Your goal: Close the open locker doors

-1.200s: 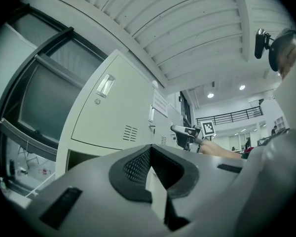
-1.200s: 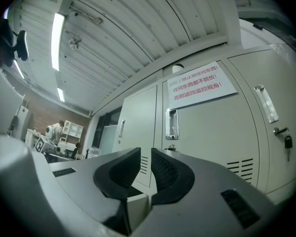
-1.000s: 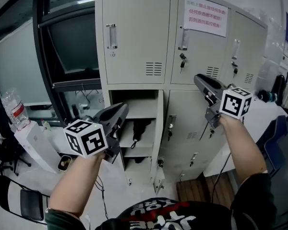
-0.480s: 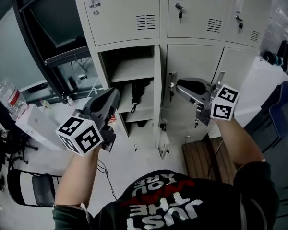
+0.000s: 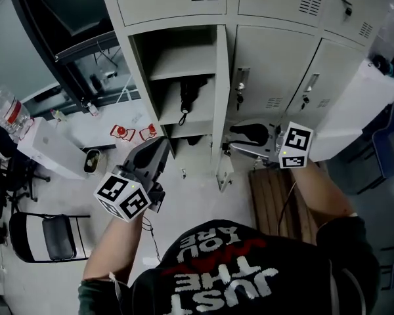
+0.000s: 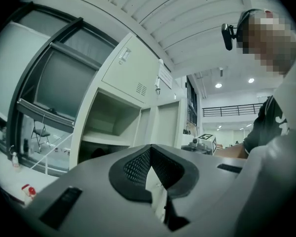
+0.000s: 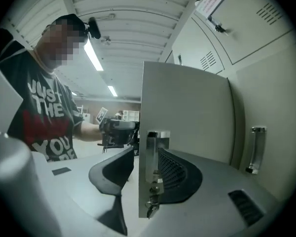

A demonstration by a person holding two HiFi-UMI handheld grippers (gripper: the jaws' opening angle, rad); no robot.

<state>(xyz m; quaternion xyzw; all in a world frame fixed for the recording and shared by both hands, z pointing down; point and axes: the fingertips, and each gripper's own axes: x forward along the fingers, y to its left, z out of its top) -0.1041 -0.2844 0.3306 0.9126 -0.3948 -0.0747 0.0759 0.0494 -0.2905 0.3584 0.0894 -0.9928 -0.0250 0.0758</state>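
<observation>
The grey locker's lower-left door (image 5: 220,97) stands open, edge-on to me, baring a compartment (image 5: 184,64) with a shelf and a dark hanging item (image 5: 186,100). My right gripper (image 5: 229,140) points left at the door's lower edge. Its jaws have just been opening and now stand wide. In the right gripper view the door (image 7: 182,112) passes between the jaws of the right gripper (image 7: 146,152), and its metal lock piece (image 7: 152,177) lies close to the right pad. My left gripper (image 5: 163,143) hangs in front of the compartment, shut and holding nothing. In its own view the left gripper (image 6: 150,149) faces the open compartment (image 6: 113,127).
Closed locker doors (image 5: 276,64) fill the right side. A wooden platform (image 5: 269,202) lies on the floor below my right arm. A folding chair (image 5: 49,238), a white box (image 5: 49,153) and red-white items (image 5: 131,132) sit at the left. A white table (image 5: 354,117) stands at the right.
Both grippers have come down from the upper lockers to the lower row. The right one has turned left to the open door and opened its jaws around the door's edge.
</observation>
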